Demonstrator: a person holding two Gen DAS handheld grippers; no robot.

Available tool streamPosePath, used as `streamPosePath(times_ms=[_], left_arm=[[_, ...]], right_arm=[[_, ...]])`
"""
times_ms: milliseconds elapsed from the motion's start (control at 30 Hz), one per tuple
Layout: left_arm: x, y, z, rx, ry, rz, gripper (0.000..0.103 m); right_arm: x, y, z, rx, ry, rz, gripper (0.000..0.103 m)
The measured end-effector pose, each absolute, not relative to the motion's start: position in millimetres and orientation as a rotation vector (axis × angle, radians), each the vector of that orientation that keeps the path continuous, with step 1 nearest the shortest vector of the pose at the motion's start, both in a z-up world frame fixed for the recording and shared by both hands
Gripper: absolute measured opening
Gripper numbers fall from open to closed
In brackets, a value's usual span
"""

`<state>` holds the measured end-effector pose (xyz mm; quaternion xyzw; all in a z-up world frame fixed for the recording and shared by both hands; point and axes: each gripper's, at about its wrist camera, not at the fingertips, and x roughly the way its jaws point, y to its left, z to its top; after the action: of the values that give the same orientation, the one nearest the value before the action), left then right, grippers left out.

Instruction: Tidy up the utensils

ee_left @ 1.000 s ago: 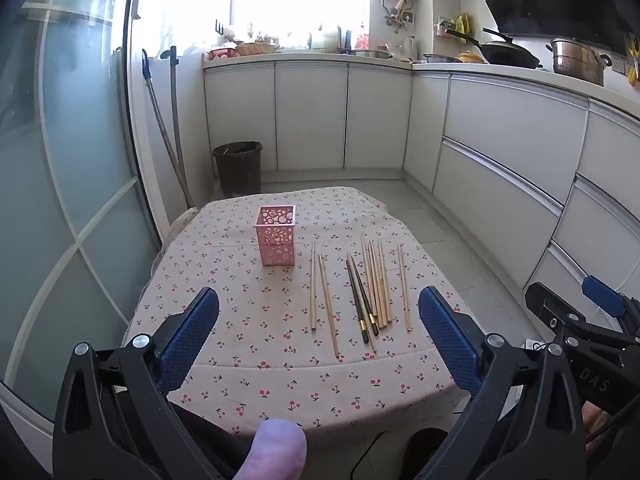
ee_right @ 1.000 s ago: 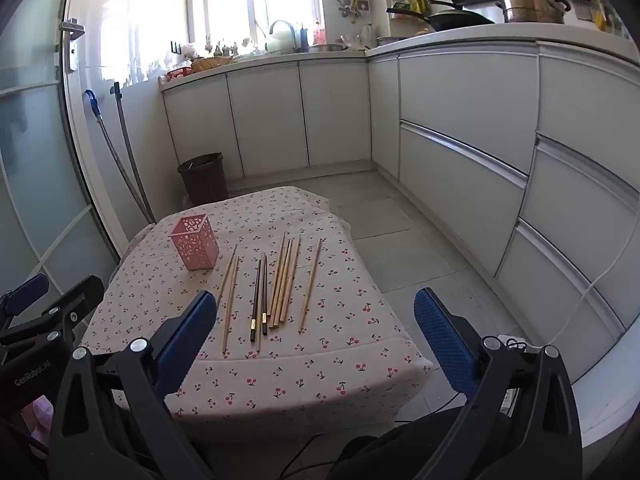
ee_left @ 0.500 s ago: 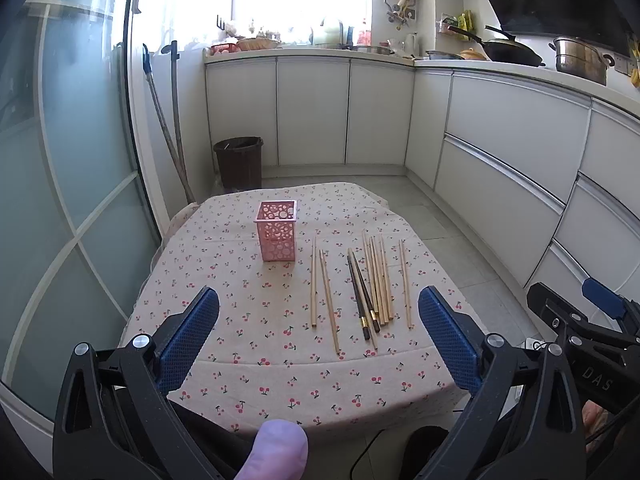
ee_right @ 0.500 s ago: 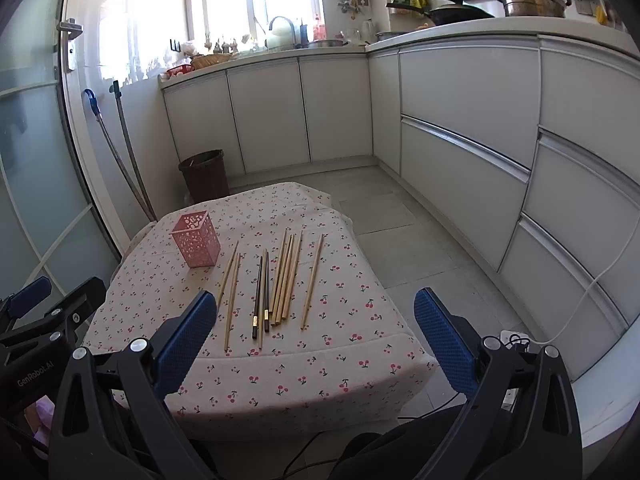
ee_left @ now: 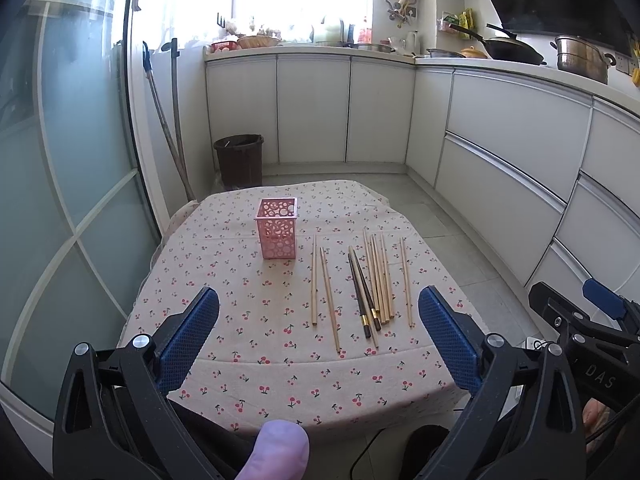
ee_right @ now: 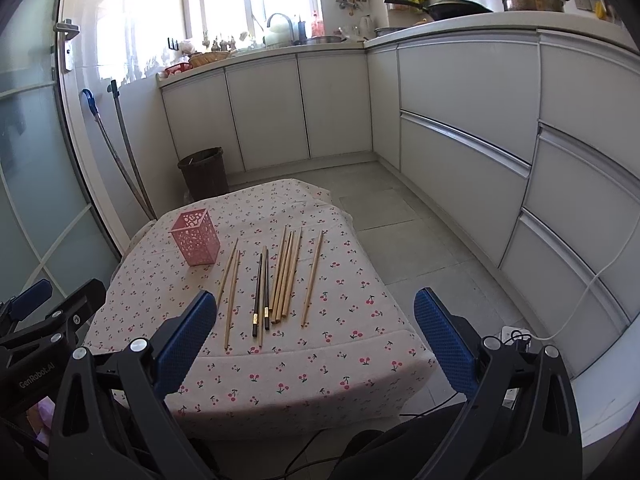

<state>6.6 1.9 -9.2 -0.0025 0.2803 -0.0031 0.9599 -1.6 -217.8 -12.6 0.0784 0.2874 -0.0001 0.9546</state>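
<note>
A pink perforated holder [ee_left: 277, 233] stands upright on the cherry-print tablecloth [ee_left: 248, 332]; it also shows in the right wrist view [ee_right: 196, 236]. To its right lie several wooden chopsticks [ee_left: 380, 276] and a dark pair [ee_left: 362, 295] in a loose row, seen also in the right wrist view as wooden chopsticks [ee_right: 285, 276] and the dark pair [ee_right: 262, 294]. My left gripper [ee_left: 319, 337] is open and empty, above the table's near edge. My right gripper [ee_right: 316, 338] is open and empty, near the front right corner.
A dark bin [ee_left: 239, 159] and mop handles [ee_left: 168, 120] stand behind the table. White cabinets [ee_left: 508, 148] run along the back and right. A glass door [ee_left: 60, 168] is at the left. A white cable [ee_right: 592, 280] and plug lie on the floor at right.
Both grippers have moved slightly forward toward the table. Nothing on the table has moved.
</note>
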Motion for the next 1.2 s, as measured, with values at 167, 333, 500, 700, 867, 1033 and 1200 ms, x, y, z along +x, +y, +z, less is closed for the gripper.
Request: streamPosePath(times_ms=[167,333,500,700,867,1033,1200], left_arm=[[6.8,2.2,-8.4,-0.006,0.569,-0.006,0.096],[6.7,1.2,-8.2,-0.006,0.571,-0.008,0.096],[6.8,1.6,-8.7,-0.008,0.572,-0.008,0.096],[7.6,1.8,-9.6,-0.007,0.574,-0.008,0.096],[8.6,2.2,-10.6,-0.007,0.575,-0.008,0.096],[9.3,2.6,-11.8,-0.007,0.576,-0.007,0.096],[9.9,2.6,-12.9,-0.007,0.577,-0.002,0.096]], right_arm=[[-0.8,-219.2,-13.1,0.159,0.587,0.002,0.096],[0.1,-219.7,-13.9,0.159,0.594,0.006,0.096],[0.8,-219.2,-15.5,0.163,0.601,0.005,0.096],[0.5,-220.0,-15.9,0.164,0.604,0.007,0.096],[1.2,-220.8,-15.3,0.167,0.610,0.011,0.096],[2.3,-220.5,-15.6,0.167,0.615,0.013,0.096],[3.2,-218.3,-16.9,0.165,0.619,0.015,0.096]])
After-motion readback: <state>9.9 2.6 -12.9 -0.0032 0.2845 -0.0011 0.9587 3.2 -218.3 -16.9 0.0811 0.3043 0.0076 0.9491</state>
